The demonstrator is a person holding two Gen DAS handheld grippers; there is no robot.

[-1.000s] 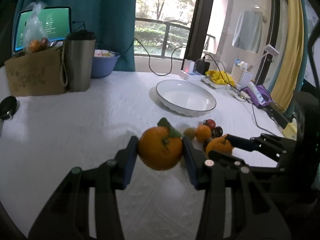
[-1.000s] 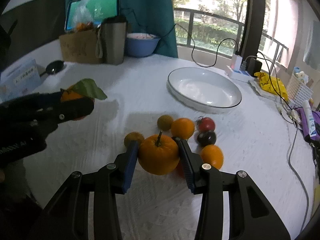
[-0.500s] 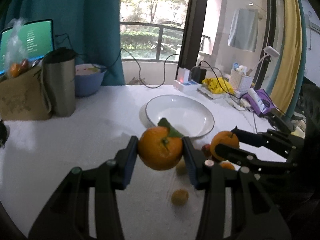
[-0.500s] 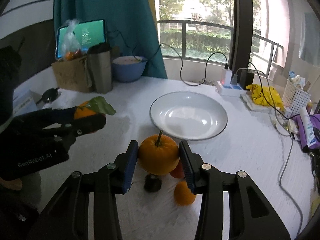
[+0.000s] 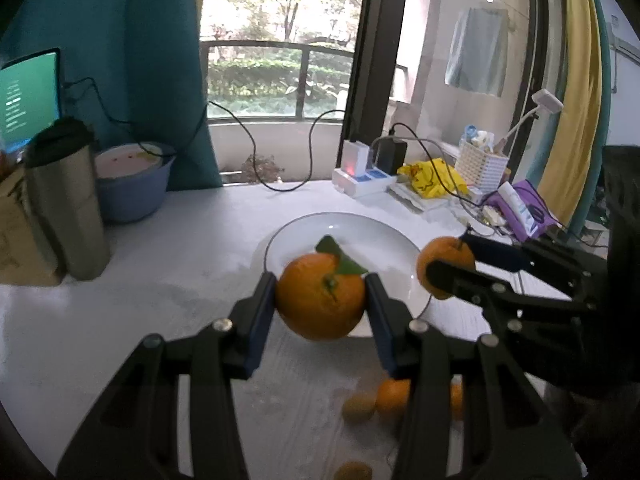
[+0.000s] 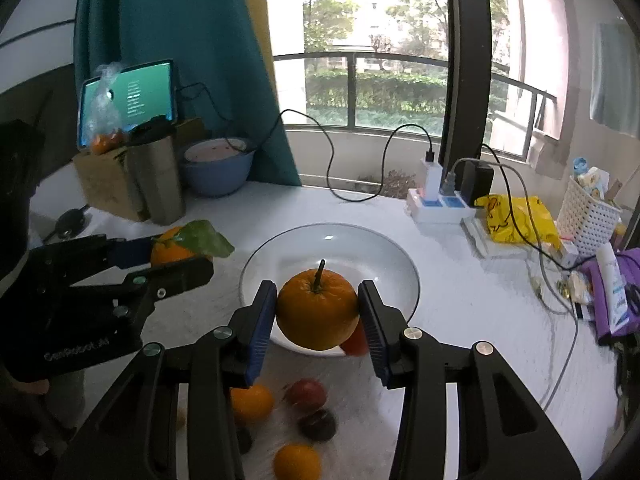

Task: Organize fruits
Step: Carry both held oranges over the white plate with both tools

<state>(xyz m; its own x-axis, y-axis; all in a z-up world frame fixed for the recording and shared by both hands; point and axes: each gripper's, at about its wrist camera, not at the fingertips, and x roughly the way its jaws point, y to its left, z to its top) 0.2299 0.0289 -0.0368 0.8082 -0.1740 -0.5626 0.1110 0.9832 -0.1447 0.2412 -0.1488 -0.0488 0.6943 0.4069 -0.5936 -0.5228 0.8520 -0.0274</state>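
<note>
My left gripper (image 5: 320, 298) is shut on an orange with a green leaf (image 5: 320, 296), held above the near rim of the white plate (image 5: 372, 236). It also shows in the right wrist view (image 6: 172, 250). My right gripper (image 6: 318, 312) is shut on an orange with a stem (image 6: 318, 314), held above the plate's (image 6: 360, 252) near edge; it appears in the left wrist view (image 5: 444, 266). Several small fruits lie on the table below: oranges (image 6: 252, 402), a red one (image 6: 306, 392), a dark plum (image 6: 318, 424).
A steel tumbler (image 6: 158, 176), a cardboard box (image 6: 106, 184), a blue bowl (image 6: 218, 166) and a green screen (image 6: 128, 100) stand at the back left. A power strip (image 6: 438, 202), cables, a yellow bag (image 6: 514, 218) and a white basket (image 6: 588, 210) crowd the right.
Both grippers have lifted their oranges off the table and carried them forward to the plate's near rim. The loose fruits now lie below and behind the fingers.
</note>
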